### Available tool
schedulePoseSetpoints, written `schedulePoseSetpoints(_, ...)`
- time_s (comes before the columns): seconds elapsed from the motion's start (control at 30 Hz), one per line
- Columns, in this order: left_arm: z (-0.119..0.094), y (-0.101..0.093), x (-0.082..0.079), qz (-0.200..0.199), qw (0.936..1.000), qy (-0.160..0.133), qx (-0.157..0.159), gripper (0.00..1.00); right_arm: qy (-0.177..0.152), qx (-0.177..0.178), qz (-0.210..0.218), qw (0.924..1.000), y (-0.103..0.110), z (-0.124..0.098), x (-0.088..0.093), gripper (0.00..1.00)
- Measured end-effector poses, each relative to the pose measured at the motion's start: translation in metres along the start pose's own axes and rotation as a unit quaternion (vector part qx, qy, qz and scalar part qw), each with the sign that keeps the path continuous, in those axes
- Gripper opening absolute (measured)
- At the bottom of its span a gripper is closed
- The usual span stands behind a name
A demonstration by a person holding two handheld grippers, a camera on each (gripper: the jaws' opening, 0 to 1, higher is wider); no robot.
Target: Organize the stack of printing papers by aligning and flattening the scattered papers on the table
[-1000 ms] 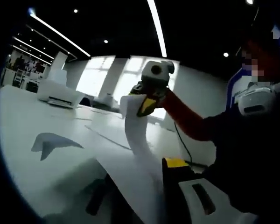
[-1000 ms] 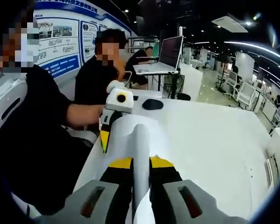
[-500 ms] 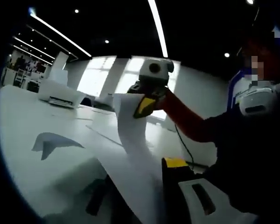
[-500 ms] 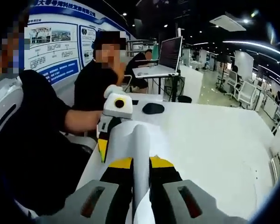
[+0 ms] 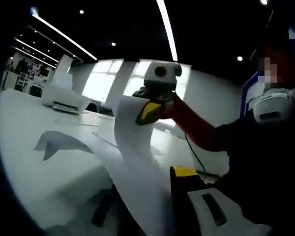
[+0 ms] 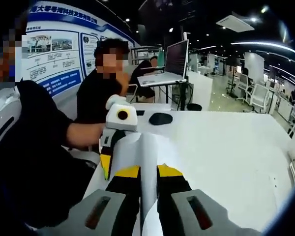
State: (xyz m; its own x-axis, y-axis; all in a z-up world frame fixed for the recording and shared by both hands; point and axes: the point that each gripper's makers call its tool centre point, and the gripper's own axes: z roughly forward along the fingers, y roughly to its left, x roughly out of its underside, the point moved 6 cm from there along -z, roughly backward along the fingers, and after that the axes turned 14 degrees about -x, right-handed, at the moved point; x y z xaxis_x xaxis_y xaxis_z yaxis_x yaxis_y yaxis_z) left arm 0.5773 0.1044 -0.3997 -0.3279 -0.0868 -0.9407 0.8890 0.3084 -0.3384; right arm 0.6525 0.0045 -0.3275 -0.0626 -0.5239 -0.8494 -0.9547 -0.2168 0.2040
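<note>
Between the two grippers, up off the table [image 6: 226,147], hangs a paper sheet [image 5: 132,162], each end pinched: right gripper [image 6: 148,178] w/ jaws pressed on one edge, left gripper [image 6: 109,147] clamping the far edge. Step looks like pulling the sheet taut to flatten it. Next prob needs lowering it square onto loose papers [image 5: 113,135] on the table w/o creasing. Nearby: mouse [image 6: 161,118], laptop [image 6: 169,64], printer [image 5: 64,98], seated person [image 6: 101,83]; none in the way
</note>
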Motion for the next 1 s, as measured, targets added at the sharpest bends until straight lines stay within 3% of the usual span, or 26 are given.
schedulePoseSetpoints(1.0, 0.0, 0.006, 0.002, -0.001, 1.0, 0.005, 0.001, 0.23, -0.013, -0.012, 0.006, 0.9998, -0.004, 0.017, -0.005, 0.07)
